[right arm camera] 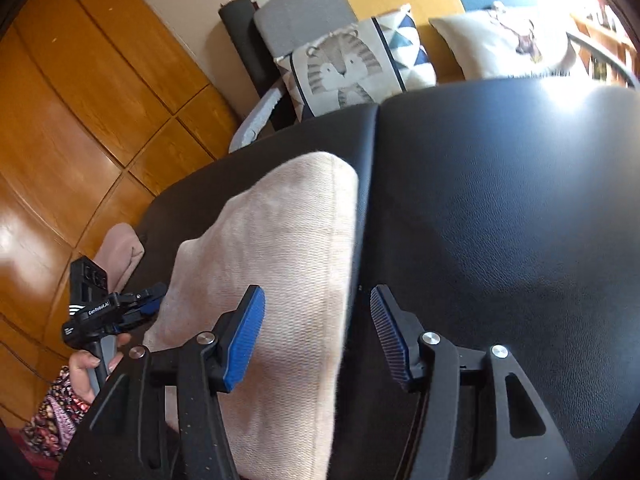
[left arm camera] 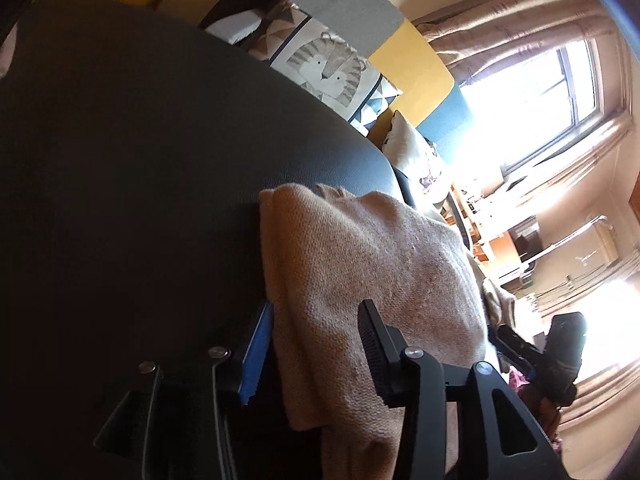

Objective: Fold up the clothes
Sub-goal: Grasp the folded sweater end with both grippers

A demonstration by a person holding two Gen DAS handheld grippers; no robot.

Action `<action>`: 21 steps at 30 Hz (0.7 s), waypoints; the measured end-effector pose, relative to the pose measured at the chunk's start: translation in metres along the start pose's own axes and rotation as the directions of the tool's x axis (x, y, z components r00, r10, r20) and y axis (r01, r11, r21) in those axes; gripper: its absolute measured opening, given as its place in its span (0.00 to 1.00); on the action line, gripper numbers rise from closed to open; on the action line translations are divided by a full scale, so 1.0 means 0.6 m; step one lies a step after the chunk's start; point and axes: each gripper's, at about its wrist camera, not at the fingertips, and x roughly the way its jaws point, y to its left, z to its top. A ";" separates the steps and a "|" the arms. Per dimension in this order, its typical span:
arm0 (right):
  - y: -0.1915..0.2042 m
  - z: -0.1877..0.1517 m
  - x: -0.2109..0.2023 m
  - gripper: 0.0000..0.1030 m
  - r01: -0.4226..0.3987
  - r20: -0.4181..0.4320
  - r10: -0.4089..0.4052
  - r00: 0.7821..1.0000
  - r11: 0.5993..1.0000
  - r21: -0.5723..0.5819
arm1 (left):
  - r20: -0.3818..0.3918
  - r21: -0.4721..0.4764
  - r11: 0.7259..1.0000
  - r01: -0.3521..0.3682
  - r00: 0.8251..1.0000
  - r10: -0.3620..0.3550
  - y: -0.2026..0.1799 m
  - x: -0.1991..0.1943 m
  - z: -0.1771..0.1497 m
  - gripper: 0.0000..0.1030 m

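Observation:
A beige knit garment (left arm camera: 360,264) lies folded on a black leather surface (left arm camera: 140,160). My left gripper (left arm camera: 314,344) is open, and its fingers straddle the thick fold, with the blue pad (left arm camera: 256,352) on the cloth's left edge. In the right wrist view the same garment (right arm camera: 280,240) runs between the fingers of my right gripper (right arm camera: 316,324), which is open. The cloth lies against the left pad (right arm camera: 246,336) and stops short of the right one. The left gripper (right arm camera: 148,298) also shows at the cloth's left edge, held by a hand (right arm camera: 86,372).
The black surface (right arm camera: 500,220) spreads wide to the right of the garment. Behind it sit a tiger-print cushion (right arm camera: 352,68), a white cushion (right arm camera: 504,44) and a grey and yellow sofa back (right arm camera: 304,8). Wooden floor (right arm camera: 80,120) lies to the left. Another pinkish cloth (right arm camera: 120,252) rests at the surface's left edge.

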 end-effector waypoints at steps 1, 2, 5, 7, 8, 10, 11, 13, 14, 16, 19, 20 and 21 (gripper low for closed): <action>-0.006 0.002 0.004 0.57 -0.005 -0.015 0.005 1.000 1.000 0.006 | -0.022 -0.024 0.999 0.027 0.999 -0.028 0.006 0.006 0.002 0.52; -0.012 0.003 0.010 0.57 -0.017 -0.029 0.017 0.999 1.000 0.014 | -0.043 -0.044 0.998 0.045 0.998 -0.047 0.011 0.012 0.005 0.57; -0.028 0.003 0.028 0.57 -0.079 -0.060 0.083 0.995 0.995 0.064 | -0.072 -0.067 0.994 0.088 0.993 -0.093 0.014 0.022 0.010 0.62; -0.041 0.003 0.039 0.60 -0.127 -0.062 0.135 0.989 0.985 0.119 | -0.098 -0.065 0.993 0.095 0.990 -0.101 0.013 0.027 0.011 0.62; -0.048 0.002 0.045 0.65 -0.150 -0.062 0.161 0.985 0.978 0.147 | -0.109 -0.062 0.993 0.097 0.989 -0.103 0.011 0.029 0.012 0.63; -0.059 0.002 0.058 0.68 -0.197 -0.070 0.214 0.974 0.961 0.193 | -0.131 -0.057 0.993 0.102 0.985 -0.108 0.008 0.033 0.013 0.64; -0.063 0.003 0.064 0.68 -0.226 -0.075 0.246 0.966 0.952 0.209 | -0.141 -0.053 0.993 0.104 0.984 -0.111 0.006 0.035 0.014 0.65; -0.070 0.005 0.077 0.71 -0.250 -0.090 0.275 0.957 0.943 0.221 | -0.161 -0.035 0.993 0.112 0.980 -0.116 0.004 0.040 0.017 0.65; -0.072 0.006 0.081 0.75 -0.253 -0.093 0.279 0.956 0.941 0.225 | -0.171 -0.028 0.993 0.116 0.978 -0.119 0.002 0.042 0.018 0.65; -0.073 0.009 0.085 0.75 -0.266 -0.108 0.295 0.949 0.938 0.222 | -0.181 -0.034 0.992 0.119 0.976 -0.123 0.003 0.043 0.019 0.65; -0.073 0.014 0.089 0.75 -0.287 -0.133 0.319 0.938 0.933 0.215 | -0.192 -0.064 0.990 0.122 0.972 -0.132 0.009 0.040 0.020 0.65; -0.074 0.016 0.091 0.75 -0.294 -0.141 0.327 0.934 0.932 0.213 | -0.201 -0.081 0.991 0.107 0.972 -0.121 0.010 0.036 0.022 0.63; -0.074 0.018 0.092 0.75 -0.301 -0.149 0.335 0.930 0.930 0.211 | -0.210 -0.097 0.991 0.092 0.971 -0.111 0.012 0.033 0.025 0.63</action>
